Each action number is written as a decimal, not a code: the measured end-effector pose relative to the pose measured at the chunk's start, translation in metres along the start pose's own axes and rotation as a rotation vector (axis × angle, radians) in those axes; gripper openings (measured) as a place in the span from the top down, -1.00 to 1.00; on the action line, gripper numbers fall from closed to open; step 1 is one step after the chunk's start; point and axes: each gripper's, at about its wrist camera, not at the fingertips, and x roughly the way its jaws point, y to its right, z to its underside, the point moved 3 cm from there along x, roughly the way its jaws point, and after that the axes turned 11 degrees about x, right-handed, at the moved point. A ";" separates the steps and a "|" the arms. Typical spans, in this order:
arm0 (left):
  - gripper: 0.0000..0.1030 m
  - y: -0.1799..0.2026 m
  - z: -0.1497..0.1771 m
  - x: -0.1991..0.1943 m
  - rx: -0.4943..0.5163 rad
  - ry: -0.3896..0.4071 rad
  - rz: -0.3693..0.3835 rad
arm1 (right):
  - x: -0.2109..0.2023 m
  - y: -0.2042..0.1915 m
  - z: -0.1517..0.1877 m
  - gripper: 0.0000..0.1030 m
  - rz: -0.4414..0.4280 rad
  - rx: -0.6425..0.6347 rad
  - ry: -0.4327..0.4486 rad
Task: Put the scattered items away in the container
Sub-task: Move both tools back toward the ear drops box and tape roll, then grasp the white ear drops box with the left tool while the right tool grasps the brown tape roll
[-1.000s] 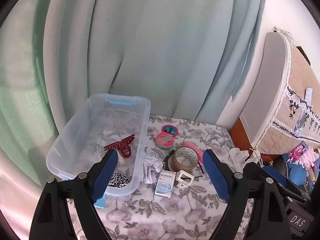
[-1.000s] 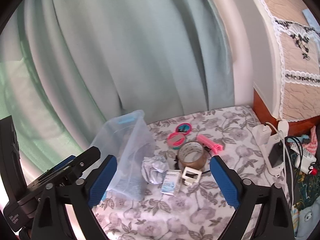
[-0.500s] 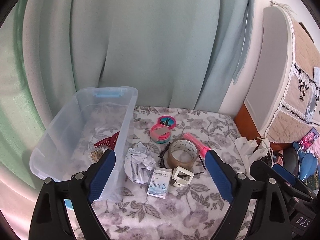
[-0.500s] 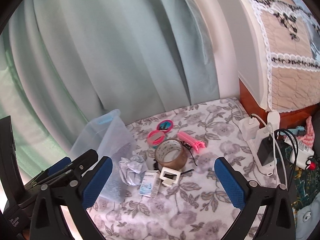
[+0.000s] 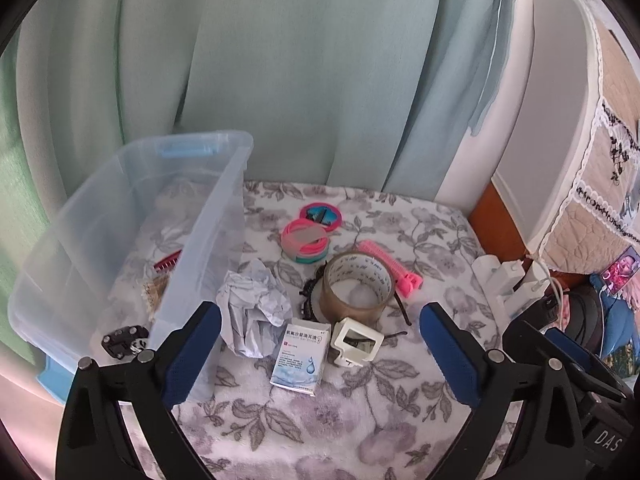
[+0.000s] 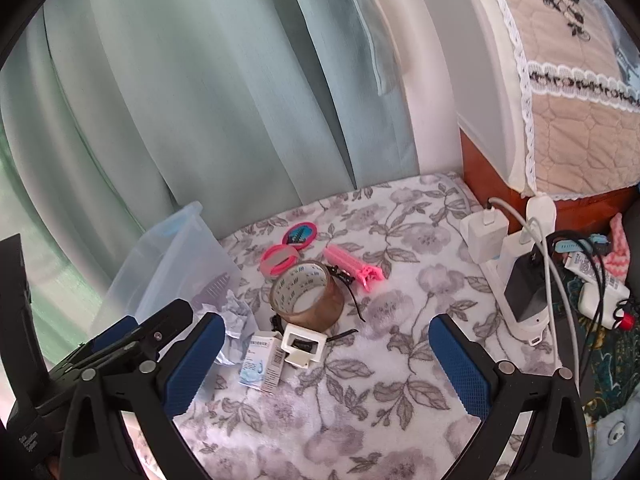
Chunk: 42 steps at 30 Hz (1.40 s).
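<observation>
Your scattered items sit mid-frame, ahead of and between the fingers of your left claw (image 5: 320, 354): one crumpled paper (image 5: 254, 314), one small medicine box (image 5: 301, 356), one white clip (image 5: 354, 342), one tape roll (image 5: 356, 286), one pink comb (image 5: 390, 264), one stack of pink-and-green bands (image 5: 306, 240) and one round pink-rimmed compact (image 5: 320, 215). A few black hairpins (image 5: 400, 310) lie by the roll; can't count them exactly. The box and clip lie nearest the claw, not touching it. The clear container (image 5: 120, 240) stands left of frame, just beside the paper, with a red comb-like piece (image 5: 166, 260) and a dark clip (image 5: 122, 340) inside.

Your left claw is spread wide, gripping nothing. Your right claw (image 6: 326, 364) is likewise wide apart and empty, above the floral tabletop (image 6: 400, 360), with the white clip and box just ahead of it in lower centre. One power strip (image 6: 516, 280) with chargers lies right of frame.
</observation>
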 end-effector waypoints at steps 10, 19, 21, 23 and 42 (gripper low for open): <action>-0.94 0.012 0.006 0.023 0.079 -0.008 -0.033 | 0.032 0.022 0.012 -1.00 0.007 0.029 -0.091; -0.94 0.022 0.008 0.042 0.060 -0.047 0.020 | 0.038 0.035 0.007 -1.00 -0.026 0.030 -0.108; -0.94 0.023 0.013 0.051 0.049 -0.074 0.016 | 0.044 0.039 0.009 -1.00 -0.021 0.039 -0.125; -0.94 0.022 0.020 0.060 0.034 -0.117 0.008 | 0.052 0.042 0.012 -1.00 -0.013 0.040 -0.148; -0.94 -0.002 0.063 0.119 -0.084 -0.288 -0.067 | 0.127 0.018 0.020 -1.00 -0.024 -0.089 -0.263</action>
